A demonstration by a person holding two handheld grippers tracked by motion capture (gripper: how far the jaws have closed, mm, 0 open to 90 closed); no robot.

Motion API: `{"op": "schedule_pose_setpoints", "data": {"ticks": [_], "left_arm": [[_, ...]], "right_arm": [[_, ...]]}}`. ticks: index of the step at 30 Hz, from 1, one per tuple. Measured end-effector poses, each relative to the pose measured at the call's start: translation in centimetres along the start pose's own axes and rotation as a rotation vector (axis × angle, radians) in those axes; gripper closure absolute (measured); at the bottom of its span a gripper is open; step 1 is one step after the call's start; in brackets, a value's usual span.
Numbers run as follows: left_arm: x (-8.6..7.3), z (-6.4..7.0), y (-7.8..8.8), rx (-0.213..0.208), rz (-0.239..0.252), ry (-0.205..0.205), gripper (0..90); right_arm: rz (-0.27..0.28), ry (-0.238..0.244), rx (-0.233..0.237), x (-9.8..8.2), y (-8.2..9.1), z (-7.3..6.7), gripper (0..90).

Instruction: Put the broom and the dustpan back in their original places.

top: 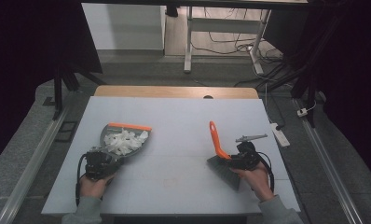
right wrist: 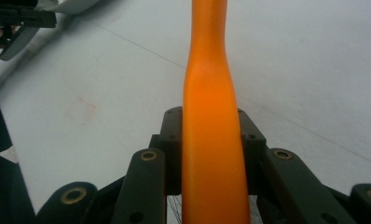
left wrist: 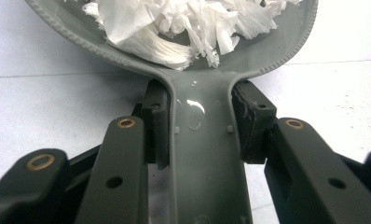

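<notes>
table [top: 174,116] bare mid-span — dustpan [top: 123,140] left, brush [top: 221,156] right

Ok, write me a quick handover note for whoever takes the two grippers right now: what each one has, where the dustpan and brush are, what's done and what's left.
Left gripper: shut on the grey dustpan's handle. The dustpan, with its orange front edge, sits at the table's left.
Right gripper: shut on the brush's orange handle. The brush is at the table's right, handle tilted up, grey bristles towards the person.
Done: the white paper scraps lie heaped in the pan; no loose scraps show on the white table.
Left: probably emptying the pan and setting both tools down; keep the pan level.
</notes>
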State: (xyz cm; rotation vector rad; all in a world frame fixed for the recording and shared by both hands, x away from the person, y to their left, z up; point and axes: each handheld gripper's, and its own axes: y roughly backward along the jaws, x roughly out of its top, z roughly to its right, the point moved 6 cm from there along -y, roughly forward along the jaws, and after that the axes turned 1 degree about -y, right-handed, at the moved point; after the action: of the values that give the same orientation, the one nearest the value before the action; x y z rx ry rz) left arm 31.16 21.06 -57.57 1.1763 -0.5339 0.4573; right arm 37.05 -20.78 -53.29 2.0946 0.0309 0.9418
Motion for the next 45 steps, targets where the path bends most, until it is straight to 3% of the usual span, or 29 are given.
{"op": "schedule_pose_setpoints", "data": {"ticks": [10, 20, 31, 33, 39, 41, 45], "left_arm": [[-0.1, -0.1, -0.4, 0.002, -0.015, -0.004, 60.5], [-0.1, 0.1, -0.5, -0.005, -0.014, -0.029, 52.8], [0.0, 0.3, -0.1, 0.013, 0.000, -0.048, 31.0], [0.0, 0.3, 0.0, 0.020, 0.001, -0.057, 28.5], [0.0, 0.2, 0.5, 0.027, 0.009, -0.085, 25.0], [0.0, 0.3, 0.7, 0.019, 0.016, -0.085, 24.7], [0.0, 0.3, 1.0, 0.015, 0.024, -0.096, 24.2]], "right_arm": [[-0.004, -0.037, -0.012, -0.1, -0.3, 1.4, 70.2], [-0.026, -0.006, -0.038, 0.1, -0.5, 2.5, 66.7], [-0.041, 0.037, -0.110, 0.3, -0.7, 3.5, 54.4], [-0.046, 0.054, -0.149, 0.3, -0.7, 3.7, 50.3], [-0.053, 0.058, -0.199, 0.3, -0.8, 4.2, 46.7], [-0.047, 0.063, -0.239, 0.3, -0.7, 4.4, 47.4], [-0.022, 0.069, -0.257, 0.4, -0.3, 4.4, 48.6]]}}
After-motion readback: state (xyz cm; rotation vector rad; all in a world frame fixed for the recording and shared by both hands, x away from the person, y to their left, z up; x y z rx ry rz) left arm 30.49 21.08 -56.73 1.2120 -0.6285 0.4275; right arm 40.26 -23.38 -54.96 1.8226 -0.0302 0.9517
